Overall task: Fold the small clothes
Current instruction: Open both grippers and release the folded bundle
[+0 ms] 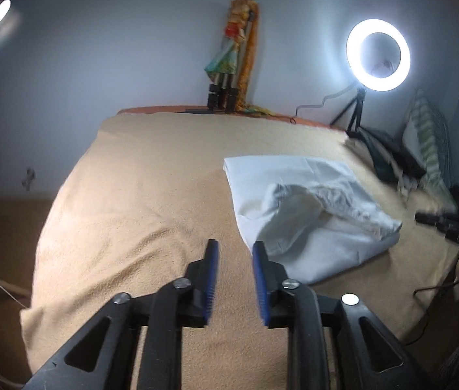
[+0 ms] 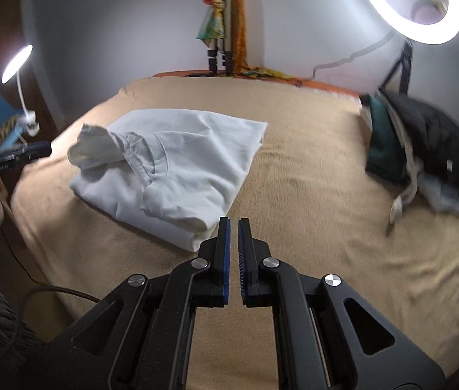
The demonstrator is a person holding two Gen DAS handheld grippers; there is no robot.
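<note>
A white garment (image 1: 310, 208) lies partly folded on the tan blanket (image 1: 151, 201), with a rumpled flap raised on top. My left gripper (image 1: 235, 247) is open and empty, just in front of the garment's near left edge. In the right wrist view the same garment (image 2: 177, 169) lies left of centre with a loose sleeve or corner sticking up at its left end. My right gripper (image 2: 234, 222) has its jaws nearly closed with a narrow gap, holds nothing, and sits just off the garment's near right corner. The left gripper also shows at the left edge of that view (image 2: 18, 154), blurred.
A pile of dark and striped clothes (image 2: 424, 149) lies at the blanket's right side. A lit ring light on a small tripod (image 1: 378, 55) stands at the back right. A tripod draped with colourful cloth (image 1: 229, 61) stands against the back wall. A desk lamp (image 2: 18, 65) stands left.
</note>
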